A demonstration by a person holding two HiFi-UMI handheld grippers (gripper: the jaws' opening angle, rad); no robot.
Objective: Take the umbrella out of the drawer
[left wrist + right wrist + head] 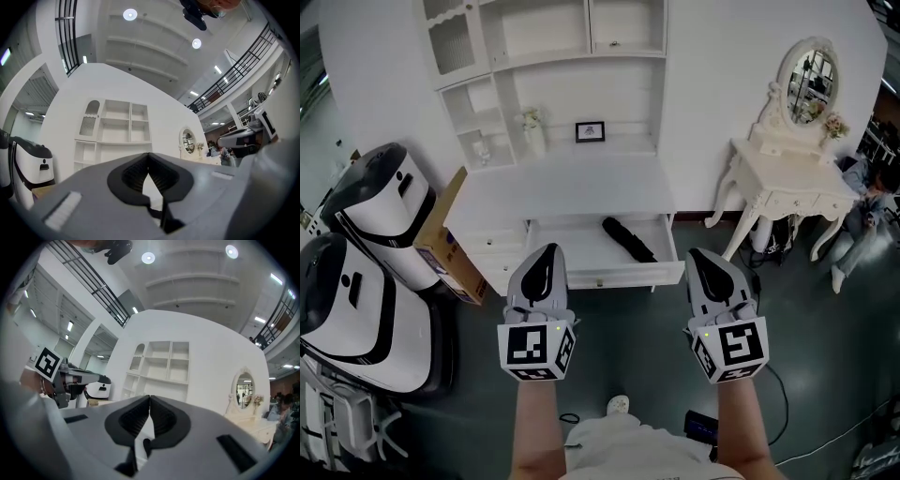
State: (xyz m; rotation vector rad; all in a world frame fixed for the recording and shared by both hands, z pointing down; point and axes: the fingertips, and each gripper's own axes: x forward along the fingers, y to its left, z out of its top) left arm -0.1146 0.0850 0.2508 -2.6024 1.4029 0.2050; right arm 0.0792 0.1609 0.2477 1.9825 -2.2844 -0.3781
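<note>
Nearest to me, the left gripper (546, 251) and the right gripper (701, 255) were held out side by side, both short of the white cabinet (567, 183). In each gripper view the jaws stood pressed together at the tips, with nothing between them.

The drawer (609, 275) stood pulled open under the cabinet's desktop. The umbrella (628, 240), black and folded, lay inside it toward the right, slanting from rear centre to front right, apart from both grippers.

I judged the step in hand to be the approach. I advised the following:

1. Spread the right gripper's jaws before they cross the drawer's front wall.
2. Come in from above and set the jaws across the umbrella's length, not along it.
3. Grip near mid-length, so neither end sags.
4. Lift clear of the front wall before drawing back.

The left gripper could steady the drawer front.
</note>
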